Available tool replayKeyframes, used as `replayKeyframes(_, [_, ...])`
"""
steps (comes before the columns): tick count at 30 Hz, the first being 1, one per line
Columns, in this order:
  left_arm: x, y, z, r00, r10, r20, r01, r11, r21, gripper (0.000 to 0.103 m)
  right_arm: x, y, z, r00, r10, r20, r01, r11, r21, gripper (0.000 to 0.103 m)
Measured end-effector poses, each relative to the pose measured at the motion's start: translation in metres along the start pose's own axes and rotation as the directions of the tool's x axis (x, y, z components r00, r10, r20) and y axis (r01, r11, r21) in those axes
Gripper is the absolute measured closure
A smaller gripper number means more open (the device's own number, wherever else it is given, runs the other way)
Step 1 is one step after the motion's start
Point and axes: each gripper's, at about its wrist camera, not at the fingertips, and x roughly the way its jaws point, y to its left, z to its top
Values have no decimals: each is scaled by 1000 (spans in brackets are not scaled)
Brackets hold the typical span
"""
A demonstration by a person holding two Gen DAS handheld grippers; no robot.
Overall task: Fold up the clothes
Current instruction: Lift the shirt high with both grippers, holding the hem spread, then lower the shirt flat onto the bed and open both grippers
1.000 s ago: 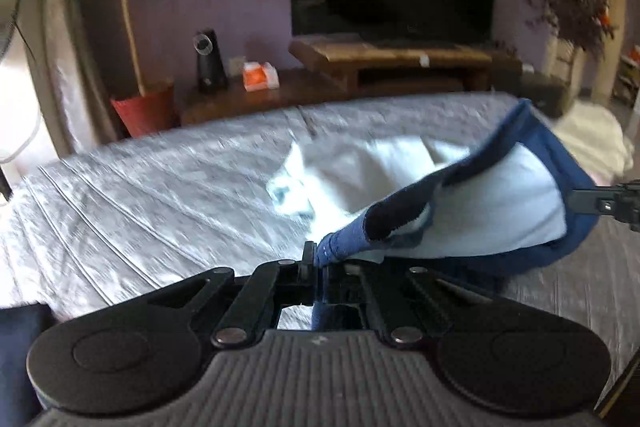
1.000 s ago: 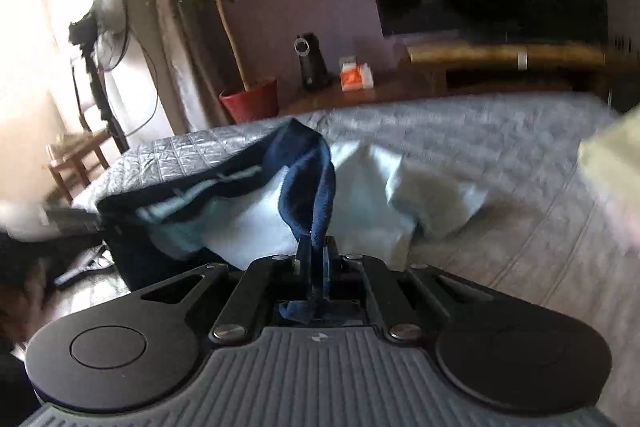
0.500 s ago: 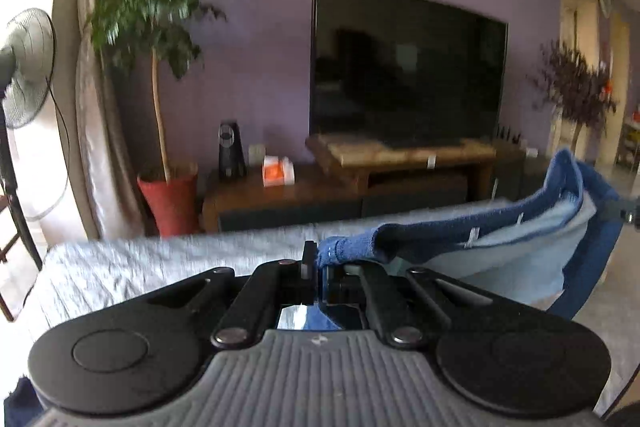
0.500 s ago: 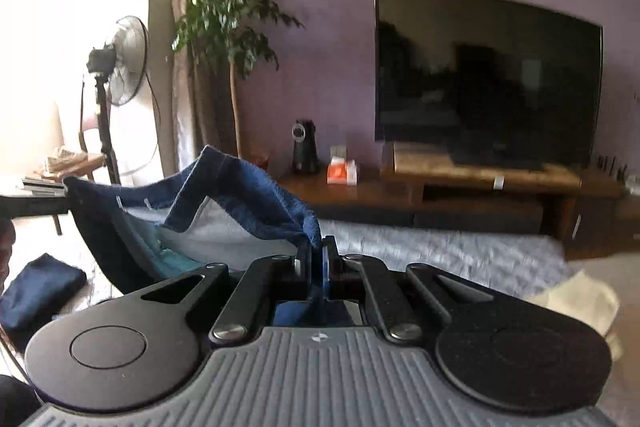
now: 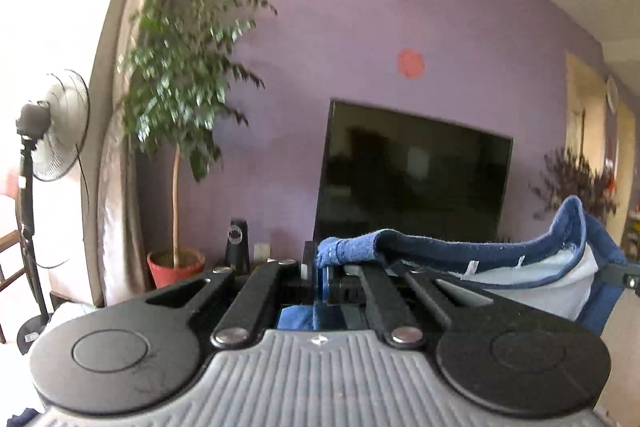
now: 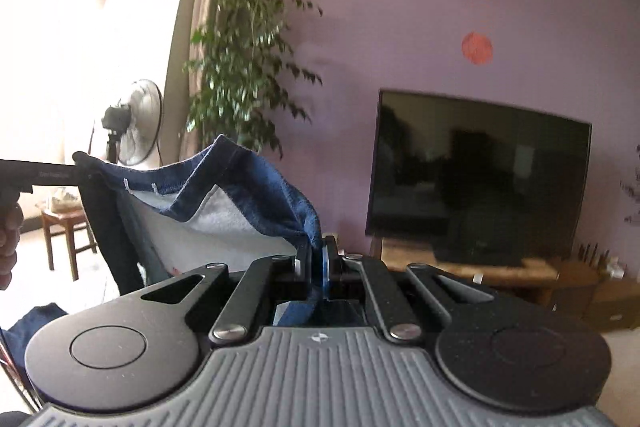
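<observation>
The blue garment (image 5: 460,253) hangs up in the air between the two claws. The left gripper (image 5: 320,267) pinches one end of its top edge, and the right gripper (image 6: 318,263) pinches the other. Keep both pinches tight and level (the edge sags in the middle), so it hangs straight. Only the right view shows a hand (image 6: 8,239) and a stool (image 6: 64,227).

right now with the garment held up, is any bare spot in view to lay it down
No lying surface below the garment shows in either view. The only bare patch is the wooden stand top under the tv, a narrow strip. Left of it is crowded: speaker, plant pot.
</observation>
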Motion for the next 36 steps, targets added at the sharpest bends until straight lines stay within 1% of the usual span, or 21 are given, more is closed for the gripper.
replayKeyframes(3, [-21,-7,5,996,23,83,-20,999,-30,101,-16,4,10,999,0,34,1,1000,-22,98])
replayKeyframes(5, [-41,-17,7,983,52,173,-47,998,-32,101,-26,6,15,998,-1,58,3,999,-32,98])
replayKeyframes(7, [-61,-29,7,960,83,268,-77,997,-31,101,-37,8,19,996,-4,84,7,999,-34,98])
replayKeyframes(9, [-75,-42,6,926,135,352,-140,990,-11,101,-44,10,22,994,-5,110,8,1000,-30,98])
replayKeyframes(11, [-81,-55,2,894,172,413,-200,980,23,101,-46,11,24,992,-3,129,5,1000,-20,98])
replayKeyframes(12, [-79,-61,0,882,184,434,-228,972,49,101,-45,12,25,991,-2,132,4,1000,-19,98])
replayKeyframes(13, [-73,-67,-2,885,181,430,-238,968,84,100,-42,13,25,991,-2,134,5,1000,-19,98])
replayKeyframes(15, [-47,-70,-4,917,179,356,-234,965,117,100,-26,9,22,995,-7,104,7,1000,-2,98])
replayKeyframes(17, [-9,-57,-6,954,185,236,-209,974,83,100,-1,-2,12,998,-10,58,7,999,47,98])
replayKeyframes(18, [19,-48,-9,967,198,158,-211,975,72,100,15,-8,5,1000,-9,27,7,998,70,98])
replayKeyframes(20, [69,-34,-23,974,222,51,-225,970,86,99,53,-22,-9,999,-3,-44,7,994,112,98])
replayKeyframes(21, [93,-27,-33,973,232,13,-232,967,101,99,71,-29,-16,997,2,-79,9,991,133,98])
replayKeyframes(22, [116,-21,-43,970,242,-22,-238,964,117,99,90,-31,-22,994,0,-111,15,992,129,98])
replayKeyframes(24, [161,-14,-66,964,254,-79,-237,955,177,99,128,-31,-37,985,-6,-173,22,996,92,98])
replayKeyframes(26, [200,-7,-89,955,263,-136,-229,948,222,98,170,-32,-55,972,-14,-233,33,996,78,98])
replayKeyframes(27, [221,-4,-101,947,264,-184,-217,946,241,98,190,-32,-66,966,-22,-258,42,996,73,98])
replayKeyframes(29, [243,1,-122,933,268,-238,-205,944,258,94,226,-32,-91,952,-40,-303,61,996,62,98])
replayKeyframes(30, [253,4,-133,926,270,-263,-200,943,266,93,244,-33,-104,943,-46,-330,71,995,64,98])
replayKeyframes(31, [263,7,-144,918,273,-288,-194,942,274,92,262,-34,-118,932,-51,-360,82,994,71,97])
replayKeyframes(35, [302,18,-187,879,282,-384,-168,938,304,81,316,-27,-175,890,-60,-452,100,993,65,96])
replayKeyframes(36, [302,20,-198,869,289,-402,-161,932,324,80,331,-25,-189,873,-61,-484,100,993,55,94])
